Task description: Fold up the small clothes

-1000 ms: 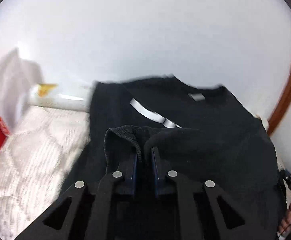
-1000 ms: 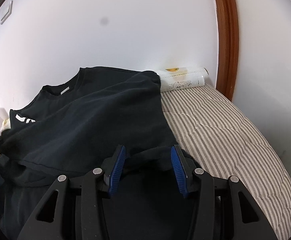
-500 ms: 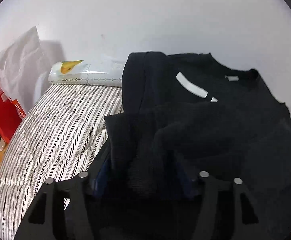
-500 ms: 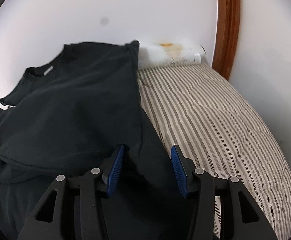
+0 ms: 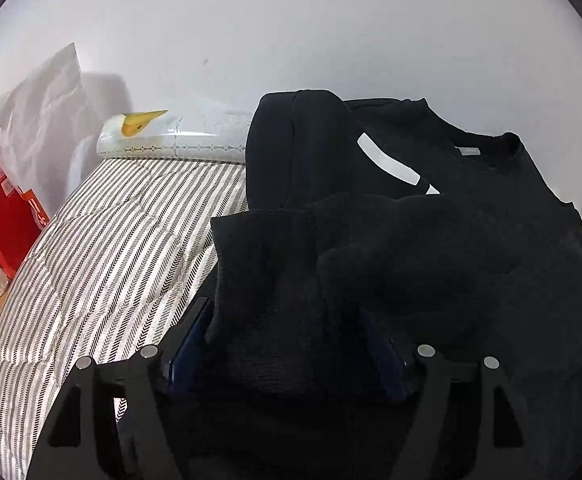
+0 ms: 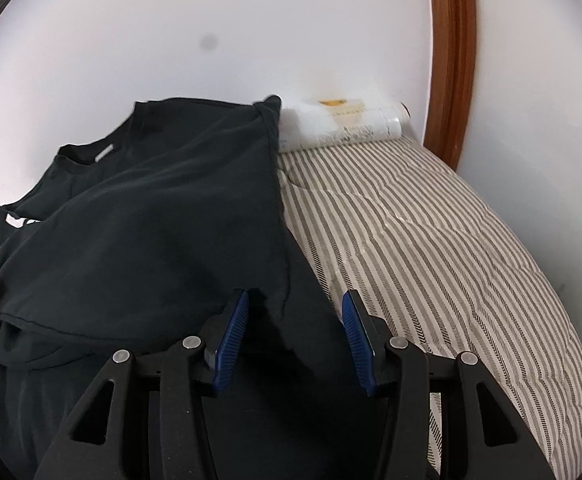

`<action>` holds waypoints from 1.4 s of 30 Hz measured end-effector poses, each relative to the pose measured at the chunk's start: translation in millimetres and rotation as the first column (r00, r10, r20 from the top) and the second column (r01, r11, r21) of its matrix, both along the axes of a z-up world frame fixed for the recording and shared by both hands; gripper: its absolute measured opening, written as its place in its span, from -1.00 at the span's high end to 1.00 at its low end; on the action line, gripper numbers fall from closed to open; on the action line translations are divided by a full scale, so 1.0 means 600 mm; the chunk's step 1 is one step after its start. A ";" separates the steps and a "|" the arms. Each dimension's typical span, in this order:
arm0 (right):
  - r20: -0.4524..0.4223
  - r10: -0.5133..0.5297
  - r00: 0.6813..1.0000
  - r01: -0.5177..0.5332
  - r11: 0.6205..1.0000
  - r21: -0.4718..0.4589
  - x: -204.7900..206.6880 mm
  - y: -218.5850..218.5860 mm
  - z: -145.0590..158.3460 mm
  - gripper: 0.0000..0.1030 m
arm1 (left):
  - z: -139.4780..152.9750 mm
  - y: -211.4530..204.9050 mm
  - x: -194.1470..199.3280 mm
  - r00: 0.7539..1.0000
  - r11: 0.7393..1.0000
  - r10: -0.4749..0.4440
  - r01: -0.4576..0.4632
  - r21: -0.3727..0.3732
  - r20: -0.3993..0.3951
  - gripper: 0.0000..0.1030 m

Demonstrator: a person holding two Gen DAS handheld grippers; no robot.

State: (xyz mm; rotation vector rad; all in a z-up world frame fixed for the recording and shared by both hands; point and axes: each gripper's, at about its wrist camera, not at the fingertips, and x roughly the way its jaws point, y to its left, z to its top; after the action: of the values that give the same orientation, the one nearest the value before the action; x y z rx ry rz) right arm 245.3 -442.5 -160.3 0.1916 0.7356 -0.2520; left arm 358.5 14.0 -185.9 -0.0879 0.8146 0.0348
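On striped bedding (image 5: 103, 248), a black shirt (image 5: 431, 208) lies partly folded.
Its sleeve is turned over the chest, half covering a white stripe; the collar sits by the wall. Left gripper (image 5: 287, 344) jaws are opening, loose cloth between them. Right gripper (image 6: 295, 336) fingers stand spread over the shirt's edge, pinching nothing.

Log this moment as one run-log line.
step: fold sleeve | left gripper: opening, sleeve between jaws | right gripper: open over black shirt
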 end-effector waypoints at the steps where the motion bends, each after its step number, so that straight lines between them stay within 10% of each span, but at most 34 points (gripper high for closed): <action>1: 0.008 0.005 1.000 -0.005 1.000 -0.002 -0.002 0.002 0.002 0.08 | 0.000 0.000 -0.001 1.000 1.000 -0.001 0.001 -0.001 0.002 -0.41; 42: 0.049 0.047 0.998 -0.046 0.999 -0.018 -0.012 0.025 0.009 0.28 | 0.022 -0.010 -0.026 0.996 1.000 -0.010 0.009 0.012 0.090 -0.38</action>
State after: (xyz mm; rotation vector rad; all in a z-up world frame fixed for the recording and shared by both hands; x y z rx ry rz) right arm 237.9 -427.3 -154.7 0.1640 0.6875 -0.2086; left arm 342.6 8.3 -172.8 -0.0739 0.7245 0.0267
